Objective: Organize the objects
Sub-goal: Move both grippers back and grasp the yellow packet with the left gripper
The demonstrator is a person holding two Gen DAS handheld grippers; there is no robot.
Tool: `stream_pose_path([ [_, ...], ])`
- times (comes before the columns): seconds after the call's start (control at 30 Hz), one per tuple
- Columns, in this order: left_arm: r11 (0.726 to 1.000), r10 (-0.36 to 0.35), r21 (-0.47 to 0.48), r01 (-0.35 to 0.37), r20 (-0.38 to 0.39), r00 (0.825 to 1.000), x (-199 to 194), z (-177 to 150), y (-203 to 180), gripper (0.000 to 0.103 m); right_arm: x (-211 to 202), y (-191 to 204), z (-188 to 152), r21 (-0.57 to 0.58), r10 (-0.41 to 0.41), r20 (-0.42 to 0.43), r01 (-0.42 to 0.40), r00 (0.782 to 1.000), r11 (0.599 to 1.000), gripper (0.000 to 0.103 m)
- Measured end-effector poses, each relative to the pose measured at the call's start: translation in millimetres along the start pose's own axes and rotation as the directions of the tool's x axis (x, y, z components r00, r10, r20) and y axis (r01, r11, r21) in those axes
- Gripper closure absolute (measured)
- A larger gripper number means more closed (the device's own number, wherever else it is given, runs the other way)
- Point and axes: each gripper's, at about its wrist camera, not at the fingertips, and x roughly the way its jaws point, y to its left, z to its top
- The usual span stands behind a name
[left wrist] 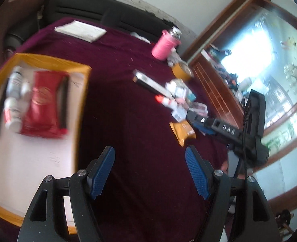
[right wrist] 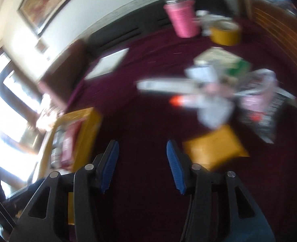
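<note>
Left gripper (left wrist: 150, 153): jaws wide apart, nothing between them, above the maroon cloth (left wrist: 128, 121). Right gripper (right wrist: 142, 148): jaws also wide, nothing held, over the same cloth.

Yellow-rimmed tray (left wrist: 81, 100) lies to the left. It contains a red pouch (left wrist: 44, 104), 2 white bottles (left wrist: 14, 98) and a dark strip along each side of that group.

A pile of loose items (left wrist: 178, 98) lies well apart from the tray, to the right. It includes a tube with an orange cap (left wrist: 158, 99), small cartons and a long flat box (left wrist: 148, 82). An orange packet (left wrist: 183, 131) lies just beside the pile, nearest the grippers.

Behind the pile: pink cup (left wrist: 164, 45) and yellow tape roll (left wrist: 181, 71). A white pad (left wrist: 80, 30) lies at the far edge. The right wrist view is blurred; labels unreadable.
</note>
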Motion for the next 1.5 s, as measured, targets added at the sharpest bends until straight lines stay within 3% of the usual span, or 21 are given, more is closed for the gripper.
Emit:
stream_pose_path([
  [0.07,1.000,0.014,0.001,-0.013,-0.047,0.999,23,-5,-10,0.036,-8,-46,2,0.071,-0.054,0.005,0.054,0.999,0.996,0.055],
  [0.13,1.000,0.022,-0.009,-0.023,-0.080,0.997,37,-5,-13,0.036,-7,-77,5,0.116,-0.052,-0.007,0.052,0.999,0.992,0.055],
  [0.23,0.999,0.052,-0.010,-0.053,-0.088,0.995,50,-4,-13,0.036,5,-95,6,0.159,-0.012,-0.024,0.016,1.000,0.987,0.055],
  [0.37,0.993,0.104,0.063,-0.101,-0.038,0.994,48,-6,-18,0.036,25,-97,14,0.157,-0.026,-0.030,0.031,0.999,0.987,0.055],
  [0.47,0.988,0.119,0.106,-0.116,-0.025,0.993,49,-4,-20,0.036,48,-82,13,0.143,0.056,-0.067,-0.046,0.996,0.989,0.052],
  [0.5,0.986,0.120,0.116,-0.117,-0.024,0.992,52,-3,-20,0.036,56,-69,11,0.104,0.131,-0.104,-0.120,0.986,0.987,0.052],
  [0.53,0.985,0.121,0.126,-0.117,-0.024,0.992,55,-3,-21,0.036,64,-57,8,0.085,0.227,-0.153,-0.216,0.962,0.973,0.052],
  [0.57,0.983,0.126,0.139,-0.121,-0.024,0.992,57,-2,-22,0.036,69,-47,2,0.083,0.333,-0.206,-0.322,0.920,0.943,0.052],
  [0.6,0.981,0.129,0.148,-0.125,-0.022,0.991,60,-1,-23,0.036,71,-42,0,0.081,0.387,-0.233,-0.379,0.892,0.922,0.052],
  [0.63,0.979,0.133,0.161,-0.128,-0.018,0.991,63,-1,-23,0.036,69,-35,-3,0.055,0.410,-0.232,-0.409,0.882,0.911,0.052],
  [0.73,0.967,0.158,0.203,-0.153,-0.010,0.987,73,1,-25,0.036,59,-36,-3,0.006,0.386,-0.163,-0.391,0.908,0.921,0.052],
  [0.83,0.936,0.175,0.311,-0.166,-0.002,0.985,83,2,-33,0.036,58,-61,-3,0.073,0.417,-0.109,-0.411,0.902,0.909,0.052],
  [0.97,0.853,0.241,0.478,-0.210,-0.003,0.971,102,6,-41,0.036,58,-90,-5,0.157,0.447,-0.080,-0.432,0.891,0.888,0.052],
  [1.03,0.838,0.231,0.517,-0.174,-0.048,0.972,114,8,-42,0.036,52,-95,-2,0.168,0.469,-0.057,-0.455,0.881,0.875,0.052],
  [1.13,0.816,0.276,0.546,-0.191,-0.079,0.958,136,6,-41,0.036,45,-97,0,0.163,0.493,-0.035,-0.482,0.869,0.861,0.052],
  [1.27,0.833,0.291,0.514,-0.206,-0.088,0.953,150,4,-39,0.034,38,-95,0,0.147,0.492,-0.020,-0.485,0.870,0.862,0.052],
  [1.33,0.837,0.314,0.493,-0.237,-0.077,0.946,154,0,-39,0.044,35,-97,0,0.147,0.492,-0.002,-0.486,0.871,0.861,0.052],
  [1.5,0.903,0.226,0.380,-0.200,-0.023,0.974,146,-10,-32,0.048,36,-101,2,0.166,0.458,0.029,-0.456,0.888,0.874,0.052],
])
